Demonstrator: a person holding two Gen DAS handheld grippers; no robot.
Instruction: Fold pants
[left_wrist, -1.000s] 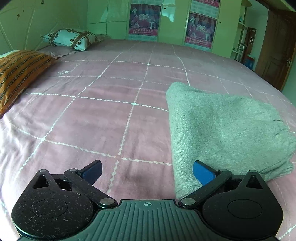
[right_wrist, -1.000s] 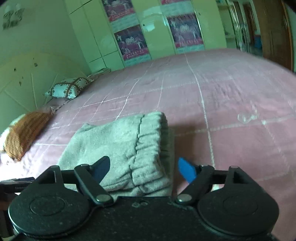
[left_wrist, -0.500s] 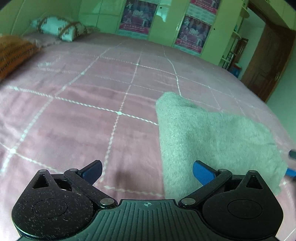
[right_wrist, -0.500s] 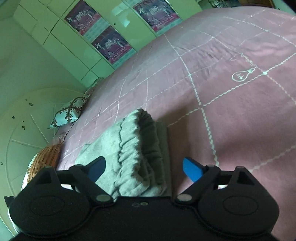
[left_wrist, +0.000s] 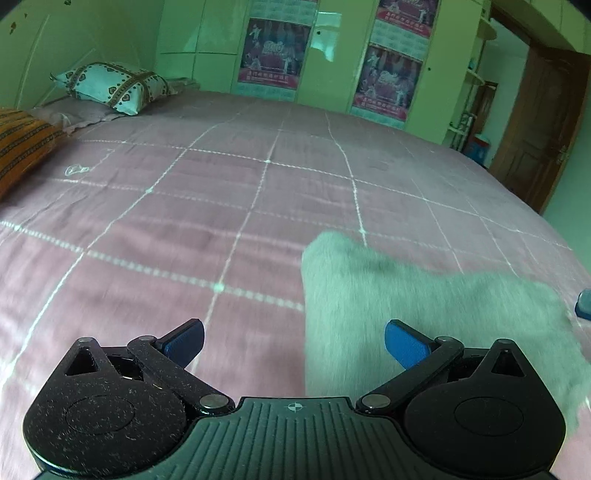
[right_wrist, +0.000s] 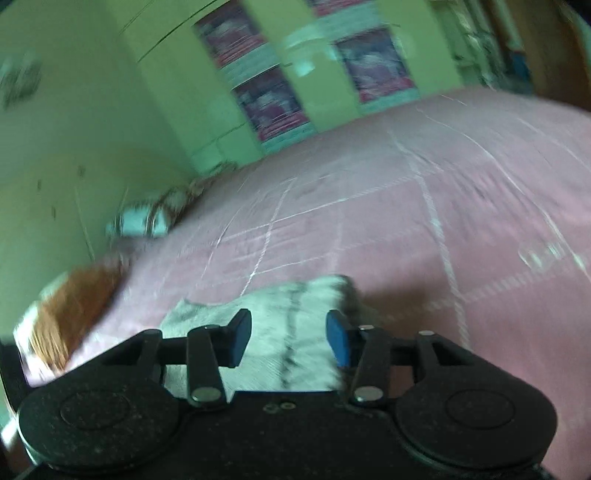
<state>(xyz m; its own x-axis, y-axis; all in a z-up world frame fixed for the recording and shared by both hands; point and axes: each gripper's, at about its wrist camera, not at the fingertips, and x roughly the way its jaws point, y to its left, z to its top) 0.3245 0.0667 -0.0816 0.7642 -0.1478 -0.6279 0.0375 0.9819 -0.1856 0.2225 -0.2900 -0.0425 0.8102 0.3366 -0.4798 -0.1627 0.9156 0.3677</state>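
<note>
Grey knit pants (left_wrist: 424, 314) lower right, folded compact; our left gripper (left_wrist: 293, 341) spread, right gripper (right_wrist: 289, 338) half-spread, empty; we judge folding finished, next only withdraw.

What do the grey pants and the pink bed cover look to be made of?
The pants look like soft knit or fleece with a matte, fuzzy face; a gathered band shows in the right wrist view, though blur hides the weave. The bed cover looks like thin, smooth woven fabric, with a slight sheen and pale grid lines, probably printed or stitched.
</note>
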